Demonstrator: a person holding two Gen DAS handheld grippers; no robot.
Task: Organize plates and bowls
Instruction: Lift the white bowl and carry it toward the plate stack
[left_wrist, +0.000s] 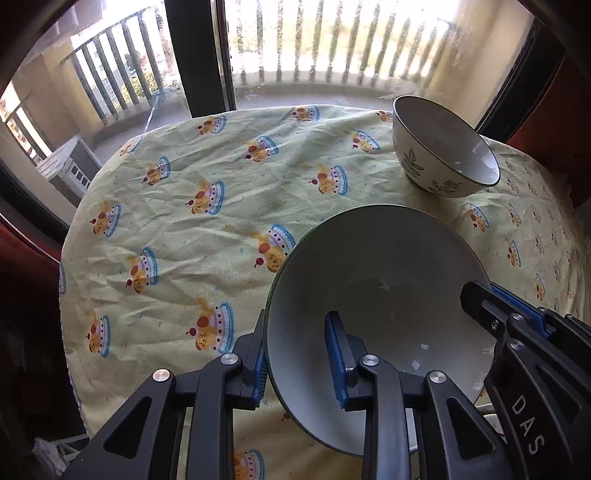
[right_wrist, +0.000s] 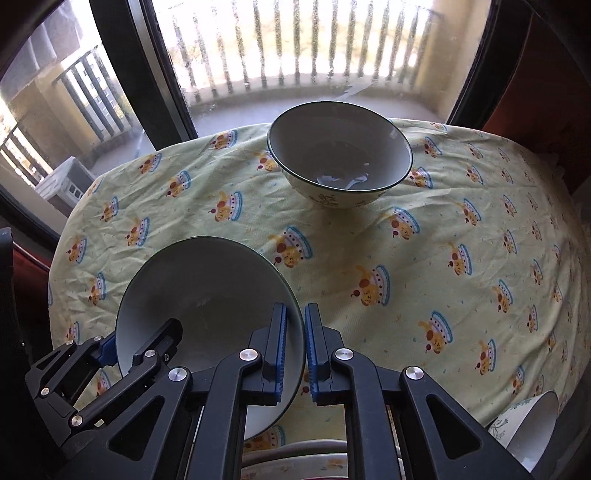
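Both grippers clamped on one bowl (left_wrist: 369, 295), held tilted above the near edge of the tablecloth (left_wrist: 184, 229). Left gripper (left_wrist: 299, 354) pinching the rim's left side, one pad inside, one outside. Right gripper (right_wrist: 295, 354) pinching the rim's right side likewise. Second bowl (right_wrist: 340, 155), leaf-patterned, upright near the far edge by the window (right_wrist: 295, 55). Third bowl (right_wrist: 532, 428) partly visible at the near right edge.

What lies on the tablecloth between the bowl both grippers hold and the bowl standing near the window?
Nothing: in the right wrist view, only bare printed tablecloth separates the held bowl from the far bowl.
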